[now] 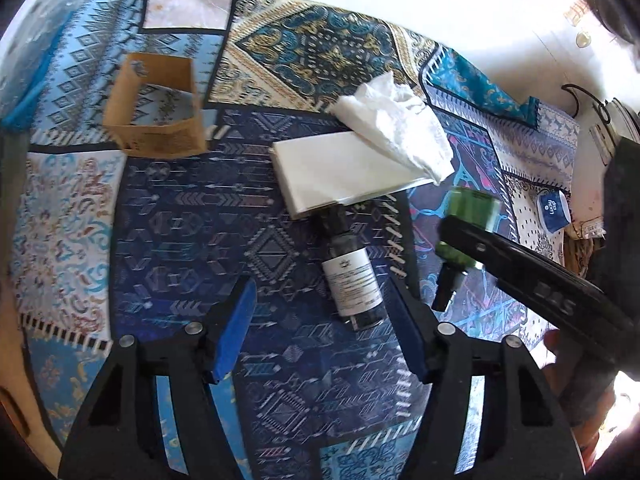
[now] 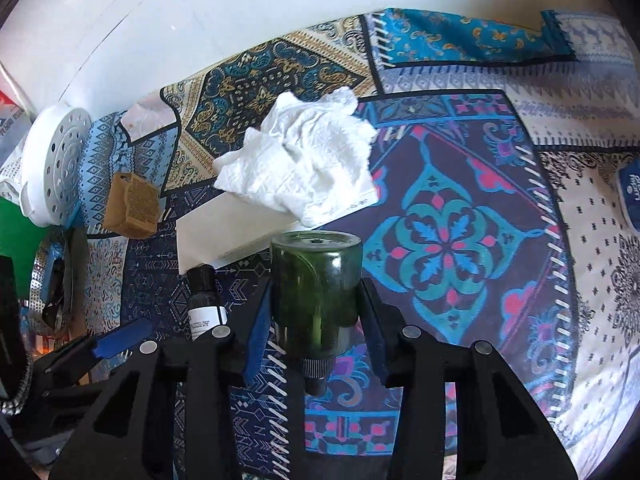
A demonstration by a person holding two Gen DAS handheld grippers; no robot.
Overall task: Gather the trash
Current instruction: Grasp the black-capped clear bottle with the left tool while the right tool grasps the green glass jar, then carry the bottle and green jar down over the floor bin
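My right gripper (image 2: 316, 304) is shut on a green glass bottle (image 2: 316, 292), held above the patterned cloth with its black cap toward the camera; the bottle also shows in the left wrist view (image 1: 464, 232). My left gripper (image 1: 326, 308) is open and empty, low over the cloth, with a small dark bottle with a white label (image 1: 352, 276) lying between its fingertips, nearer the right one. That bottle also shows in the right wrist view (image 2: 206, 304). A crumpled white tissue (image 1: 396, 132) (image 2: 304, 160) rests on a flat white box (image 1: 340, 172) (image 2: 224, 232).
A brown cardboard sleeve (image 1: 156, 108) (image 2: 132, 204) stands on the cloth at the left. A blue-and-white cup lid (image 1: 554, 210) lies at the right edge by a wicker basket (image 1: 576, 256). A white perforated disc (image 2: 56, 168) leans at far left.
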